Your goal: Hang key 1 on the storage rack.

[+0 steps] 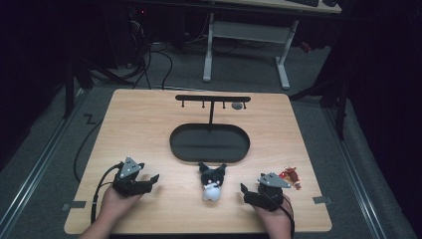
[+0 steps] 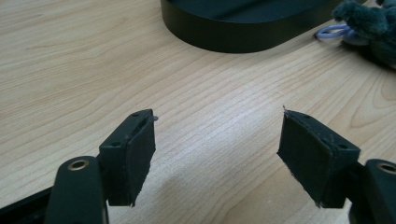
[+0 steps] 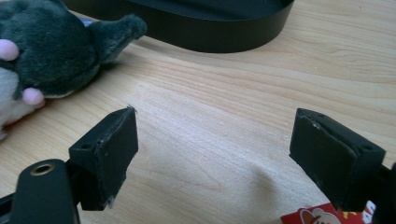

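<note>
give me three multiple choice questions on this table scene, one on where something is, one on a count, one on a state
1. Where does the plush toy lie?
A. inside the black oval tray
B. on the wooden table, in front of the black oval tray
C. hung on the rack

2. How many pegs hang under the bar of the black rack?
A. four
B. one
C. nine

3. How do the right tongs stand?
A. shut on the plush toy
B. shut on the red charm
C. open, holding nothing

Answers: 1 B, it rests on bare wood near the tray's rim. 2 A, four small pegs show. 3 C, only bare table lies between the jaws.
</note>
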Available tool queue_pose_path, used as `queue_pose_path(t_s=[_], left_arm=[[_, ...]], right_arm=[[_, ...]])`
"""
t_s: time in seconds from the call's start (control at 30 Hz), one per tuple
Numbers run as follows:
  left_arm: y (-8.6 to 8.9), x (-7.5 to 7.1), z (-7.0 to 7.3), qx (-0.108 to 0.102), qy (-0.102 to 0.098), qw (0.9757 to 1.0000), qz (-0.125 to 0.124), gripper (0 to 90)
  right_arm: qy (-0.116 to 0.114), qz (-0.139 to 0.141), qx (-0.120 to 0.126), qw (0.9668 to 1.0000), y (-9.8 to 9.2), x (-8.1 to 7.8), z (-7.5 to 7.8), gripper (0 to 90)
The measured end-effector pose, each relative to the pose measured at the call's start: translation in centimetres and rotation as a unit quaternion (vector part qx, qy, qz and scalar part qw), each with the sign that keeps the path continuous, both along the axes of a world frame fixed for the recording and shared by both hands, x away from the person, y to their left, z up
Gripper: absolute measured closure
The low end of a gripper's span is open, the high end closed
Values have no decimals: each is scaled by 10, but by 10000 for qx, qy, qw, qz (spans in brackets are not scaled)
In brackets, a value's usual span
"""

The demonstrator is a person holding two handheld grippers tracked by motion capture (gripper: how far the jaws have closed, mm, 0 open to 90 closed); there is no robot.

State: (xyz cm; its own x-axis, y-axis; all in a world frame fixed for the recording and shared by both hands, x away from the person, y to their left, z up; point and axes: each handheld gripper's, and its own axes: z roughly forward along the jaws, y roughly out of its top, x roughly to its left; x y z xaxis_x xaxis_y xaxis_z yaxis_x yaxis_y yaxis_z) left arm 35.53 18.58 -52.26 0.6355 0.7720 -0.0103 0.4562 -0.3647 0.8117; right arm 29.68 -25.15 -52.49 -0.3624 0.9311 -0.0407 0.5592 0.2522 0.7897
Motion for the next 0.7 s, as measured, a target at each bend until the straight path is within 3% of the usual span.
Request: queue_pose_path(t_s=[0.13, 0.27, 0.6, 0.7], left_arm=[[1, -1, 1, -35, -19, 10000, 60, 261], [3, 0, 2, -201, 104, 9996, 153, 232], [2, -1, 2, -103, 16, 9997, 203, 204], [3, -2, 4, -226, 32, 9995, 238, 193]], right_arm=[[-4, 76, 46, 10000, -1, 0, -1, 153], [-10, 179, -11, 9998, 2, -2, -1, 155], [-53, 225, -48, 9997, 2, -4, 2, 160], [-33, 161, -160, 9997, 3, -4, 2, 166]])
